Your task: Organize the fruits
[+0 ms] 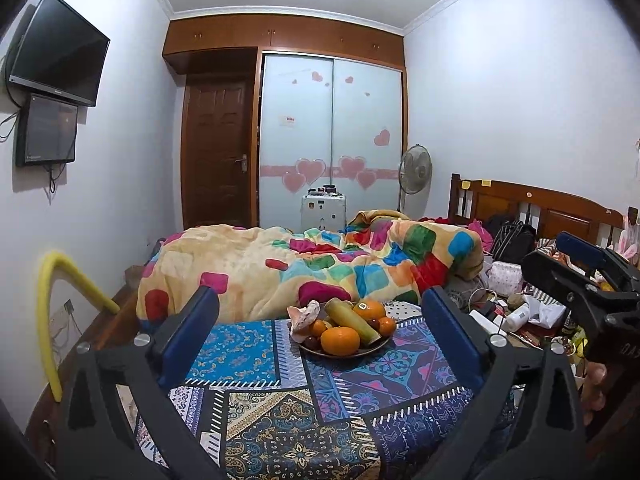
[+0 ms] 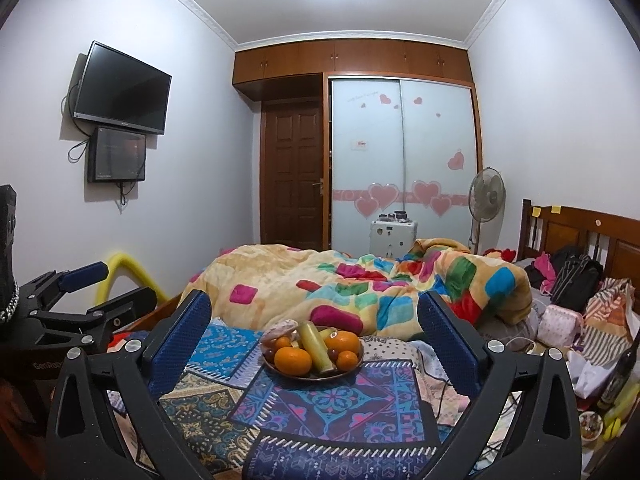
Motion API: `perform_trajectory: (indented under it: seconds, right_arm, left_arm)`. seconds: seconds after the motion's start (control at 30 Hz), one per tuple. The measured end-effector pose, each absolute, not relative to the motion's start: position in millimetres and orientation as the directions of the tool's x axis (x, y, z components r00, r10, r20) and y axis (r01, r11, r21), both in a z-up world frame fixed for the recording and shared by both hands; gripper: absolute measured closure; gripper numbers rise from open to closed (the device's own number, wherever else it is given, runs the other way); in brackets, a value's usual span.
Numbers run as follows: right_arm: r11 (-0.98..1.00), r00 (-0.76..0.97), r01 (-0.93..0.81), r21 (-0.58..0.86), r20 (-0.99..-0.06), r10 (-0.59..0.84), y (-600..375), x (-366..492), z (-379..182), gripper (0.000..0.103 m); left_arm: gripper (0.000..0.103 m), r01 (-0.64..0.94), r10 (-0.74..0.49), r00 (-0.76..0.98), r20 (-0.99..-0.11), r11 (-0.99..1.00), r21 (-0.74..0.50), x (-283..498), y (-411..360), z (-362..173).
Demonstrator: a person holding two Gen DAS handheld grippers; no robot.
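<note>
A dark round plate (image 1: 320, 353) (image 2: 280, 373) sits on a patterned blue cloth (image 1: 256, 364) (image 2: 328, 400) on the bed. It holds several oranges (image 1: 340, 340) (image 2: 293, 360), a yellow-green cane stalk (image 1: 352, 319) (image 2: 314, 346), dark grapes and a pinkish peeled fruit (image 1: 303, 317) (image 2: 279, 330). My left gripper (image 1: 320, 336) is open and empty, short of the plate, which shows between its blue pads. My right gripper (image 2: 314, 340) is open and empty too, held back from the plate. Each gripper shows at the edge of the other's view.
A rumpled colourful quilt (image 1: 304, 264) lies just behind the plate. Clutter with bottles, bags and cables fills the right side (image 1: 516, 312) (image 2: 592, 360). A wooden headboard (image 2: 580, 236) stands at right. A yellow foam tube (image 1: 52, 320) stands at left by the wall.
</note>
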State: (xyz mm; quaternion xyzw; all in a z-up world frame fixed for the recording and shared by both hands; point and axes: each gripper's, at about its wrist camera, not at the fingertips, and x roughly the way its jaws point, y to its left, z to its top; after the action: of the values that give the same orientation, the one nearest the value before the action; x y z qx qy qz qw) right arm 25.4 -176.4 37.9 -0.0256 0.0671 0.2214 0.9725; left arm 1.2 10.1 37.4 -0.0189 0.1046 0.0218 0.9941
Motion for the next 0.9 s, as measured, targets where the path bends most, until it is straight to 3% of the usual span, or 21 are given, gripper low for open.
perform_trajectory:
  seconds: [0.9]
  right_arm:
    - [0.898, 0.888, -0.439, 0.005, -0.149, 0.435, -180.8, 27.9, 37.1, 0.000]
  left_arm:
    - [0.000, -0.012, 0.005, 0.978, -0.210, 0.999, -0.032, 1.1, 6.9, 38.0]
